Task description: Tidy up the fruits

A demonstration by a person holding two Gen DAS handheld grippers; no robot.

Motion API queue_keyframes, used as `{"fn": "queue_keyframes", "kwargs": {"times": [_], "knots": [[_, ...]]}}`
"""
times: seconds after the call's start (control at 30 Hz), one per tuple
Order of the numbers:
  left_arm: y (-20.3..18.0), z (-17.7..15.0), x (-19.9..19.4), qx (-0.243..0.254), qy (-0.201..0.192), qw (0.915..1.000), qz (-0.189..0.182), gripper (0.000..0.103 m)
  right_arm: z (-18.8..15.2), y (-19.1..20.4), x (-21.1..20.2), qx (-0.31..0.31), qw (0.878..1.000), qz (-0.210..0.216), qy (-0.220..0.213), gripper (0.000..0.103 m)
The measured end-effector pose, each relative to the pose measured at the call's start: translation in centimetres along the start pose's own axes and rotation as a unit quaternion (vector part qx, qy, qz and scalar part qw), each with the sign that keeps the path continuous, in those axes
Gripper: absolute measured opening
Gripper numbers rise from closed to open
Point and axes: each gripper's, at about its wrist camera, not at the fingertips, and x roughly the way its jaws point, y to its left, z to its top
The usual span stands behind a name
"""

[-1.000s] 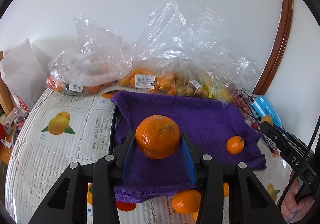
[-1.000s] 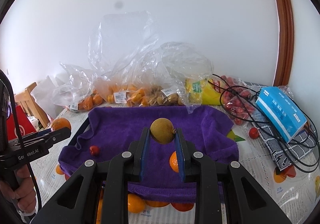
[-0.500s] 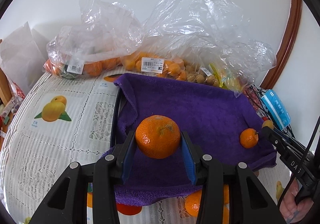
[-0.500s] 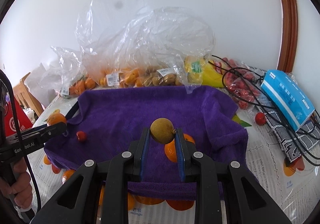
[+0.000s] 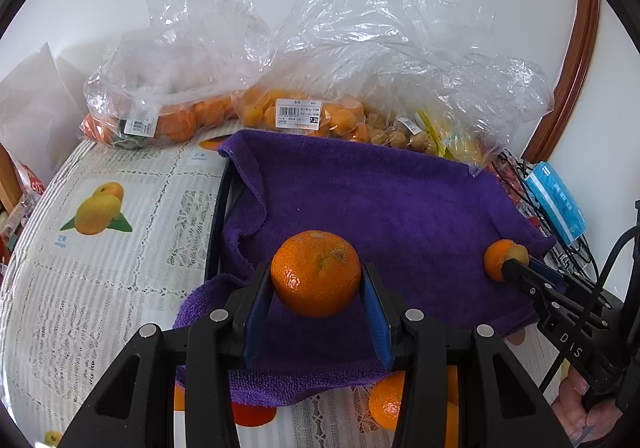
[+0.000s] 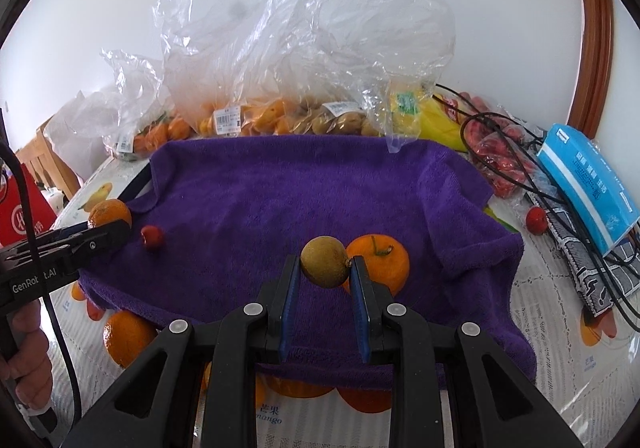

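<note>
My left gripper [image 5: 316, 280] is shut on a large orange [image 5: 316, 272] and holds it above the near left part of a purple towel [image 5: 380, 199]. My right gripper [image 6: 325, 268] is shut on a small brown-green round fruit [image 6: 324, 262] above the towel [image 6: 280, 191]. A small orange [image 6: 384, 264] with a stem lies on the towel just behind that fruit; it also shows in the left wrist view [image 5: 496, 260]. A small red fruit [image 6: 152, 238] lies on the towel's left side. The left gripper's orange also shows in the right wrist view [image 6: 108, 211].
Clear plastic bags of oranges [image 5: 168, 123] and small fruits [image 5: 320, 119] stand behind the towel by the wall. A blue box [image 6: 588, 183], black cables [image 6: 520, 175] and a red fruit [image 6: 536, 219] lie at right. Loose oranges [image 6: 124, 336] lie on the tablecloth at the front.
Both grippers have moved forward and lower over the towel with their fruits still held. The towel and bags look nearer.
</note>
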Motion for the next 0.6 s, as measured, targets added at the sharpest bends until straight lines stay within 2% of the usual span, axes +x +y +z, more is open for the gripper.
{"fn": "queue_keyframes", "kwargs": {"times": [0.6], "knots": [[0.3,-0.3,1.3,-0.009,0.029,0.9995,0.008,0.042,-0.5,0.1,0.3,-0.008,1.000,-0.007,0.009,0.025]]}}
